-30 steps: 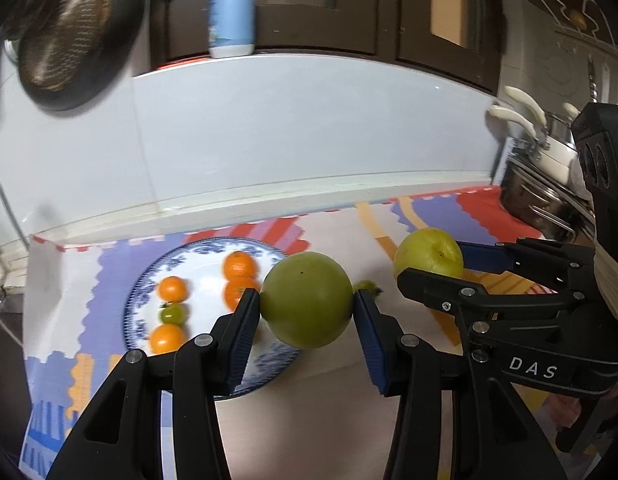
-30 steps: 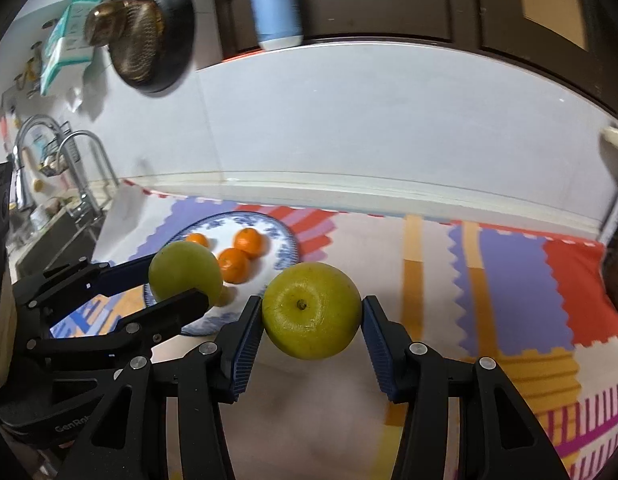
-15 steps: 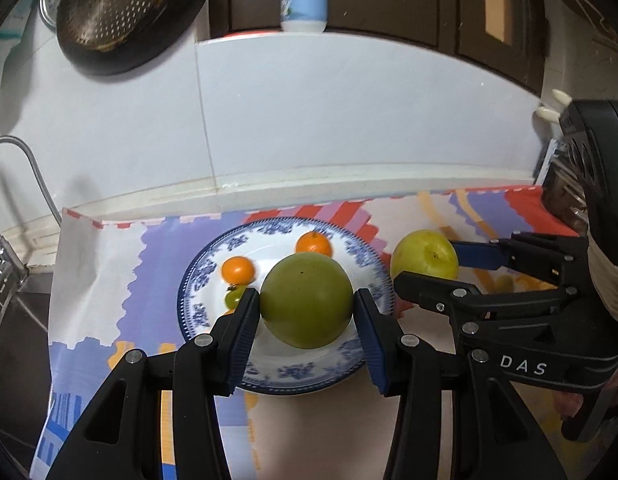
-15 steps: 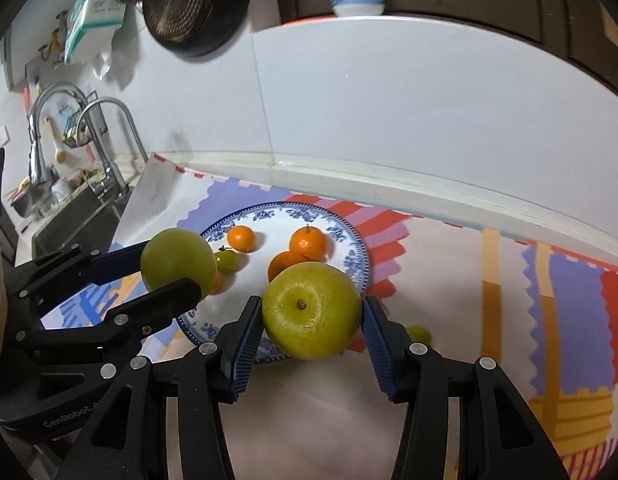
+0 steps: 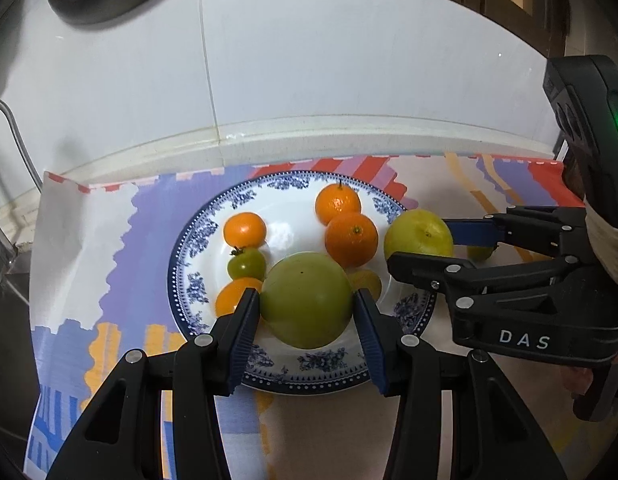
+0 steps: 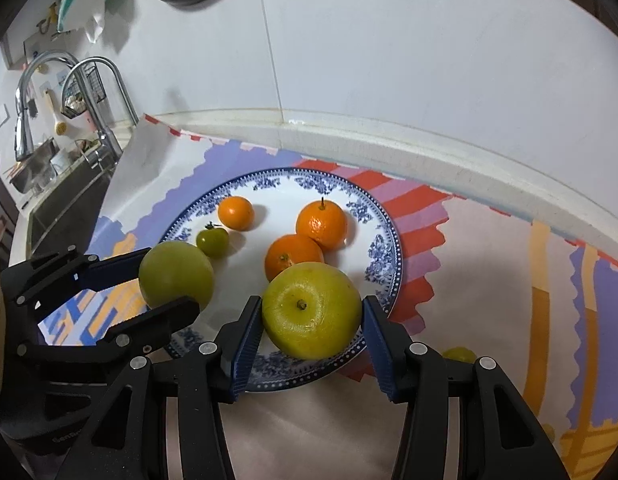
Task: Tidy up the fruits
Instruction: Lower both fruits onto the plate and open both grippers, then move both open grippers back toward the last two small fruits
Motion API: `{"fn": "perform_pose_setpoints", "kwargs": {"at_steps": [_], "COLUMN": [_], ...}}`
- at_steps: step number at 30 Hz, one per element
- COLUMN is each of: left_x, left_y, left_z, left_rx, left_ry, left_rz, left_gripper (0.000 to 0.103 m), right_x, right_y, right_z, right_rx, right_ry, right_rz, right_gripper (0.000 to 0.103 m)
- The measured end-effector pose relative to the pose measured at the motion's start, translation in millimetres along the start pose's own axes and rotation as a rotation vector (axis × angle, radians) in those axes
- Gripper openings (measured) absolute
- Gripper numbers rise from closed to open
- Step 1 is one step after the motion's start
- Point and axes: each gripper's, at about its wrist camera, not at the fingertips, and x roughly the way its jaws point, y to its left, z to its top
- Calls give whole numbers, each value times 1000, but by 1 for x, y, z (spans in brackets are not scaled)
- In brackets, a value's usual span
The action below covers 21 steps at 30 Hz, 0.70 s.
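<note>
Over patterned plate, both fingers clamp round fruits: dull green, glossy yellow.

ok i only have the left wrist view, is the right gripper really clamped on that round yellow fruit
observer: yes, the right wrist view shows the right gripper with its jaws pressing both sides of the round yellow fruit, stalk end towards the camera
operator: is it over the plate
observer: there it overlaps the near right rim of the blue and white patterned plate; height i cannot tell
operator: and the small green thing behind its jaws
observer: a small yellow-green fruit on the colourful mat, off the plate, half hidden
</note>
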Motion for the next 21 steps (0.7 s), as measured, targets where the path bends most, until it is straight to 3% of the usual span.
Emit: {"fn": "perform_pose_setpoints", "kwargs": {"at_steps": [10, 21], "left_x": [11, -26], "left_y": [0, 6], "left_z": [0, 5], "left_rx": [-27, -62], "left_ry": [30, -55], "left_rz": [-10, 36], "left_gripper": [48, 48], "right_x": [13, -18], "right_y": [-4, 6], "right_z": [2, 8], "right_rx": [38, 19], "right_ry": [25, -47], "right_rz": [27, 4], "right_gripper": [51, 51]}}
